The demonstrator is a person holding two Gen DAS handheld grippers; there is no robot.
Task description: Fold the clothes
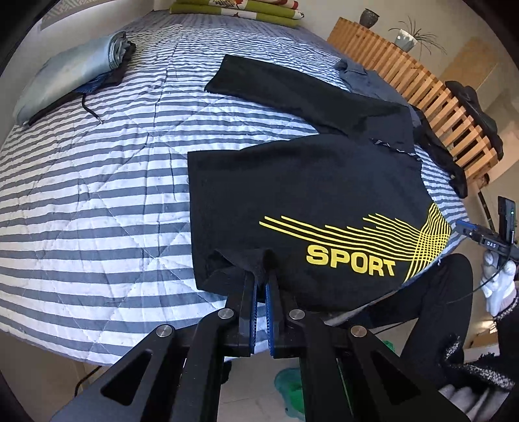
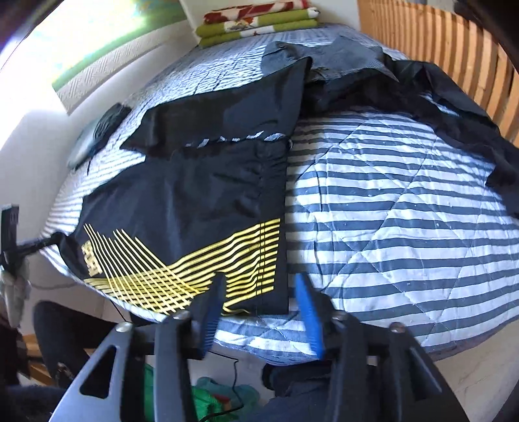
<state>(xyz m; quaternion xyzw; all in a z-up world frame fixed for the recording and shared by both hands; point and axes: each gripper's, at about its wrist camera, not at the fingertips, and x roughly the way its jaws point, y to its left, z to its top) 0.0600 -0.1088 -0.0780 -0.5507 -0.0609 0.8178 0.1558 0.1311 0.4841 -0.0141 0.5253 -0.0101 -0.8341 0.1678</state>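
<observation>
On the striped quilt [image 1: 97, 201]: one black SPORT shirt [image 1: 308, 194], one folded grey-blue pile [image 1: 65, 74], one blue-grey garment [image 2: 340, 55], one more black garment [image 2: 454, 107], one stack of green-red bedding [image 2: 259, 22]; two potted plants [image 1: 407, 37], two grippers.

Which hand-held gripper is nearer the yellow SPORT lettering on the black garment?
Left. The left hand-held gripper pinches the hem beside SPORT; the right hand-held gripper straddles the black garment's opposite corner.
</observation>
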